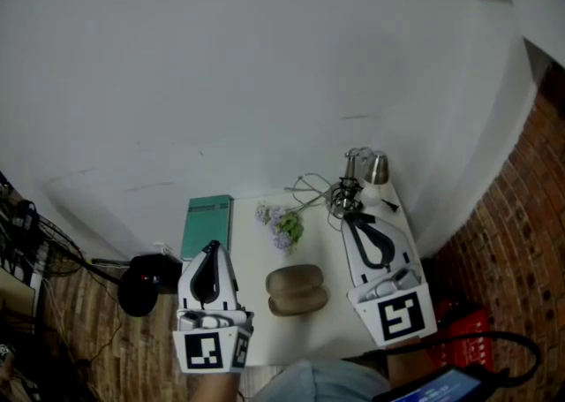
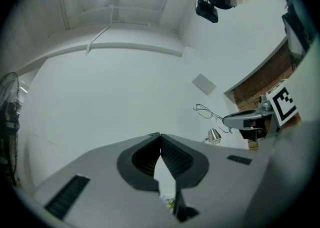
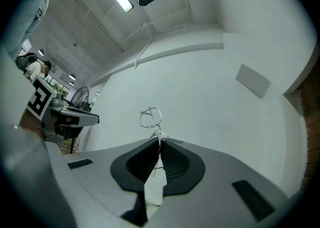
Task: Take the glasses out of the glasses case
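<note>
Right gripper view shows the wire glasses [image 3: 150, 117] pinched at the tips of the right gripper [image 3: 160, 144], whose jaws are nearly together, held above the worktop [image 1: 252, 259]. The brown glasses case [image 1: 296, 290] lies below, between both grippers. The left gripper [image 2: 160, 135] has its jaws together on nothing.

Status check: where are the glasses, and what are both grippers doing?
Right gripper shut on glasses, held up in air. Left gripper shut, empty. Glasses case on table between grippers. Nothing blocking.
</note>
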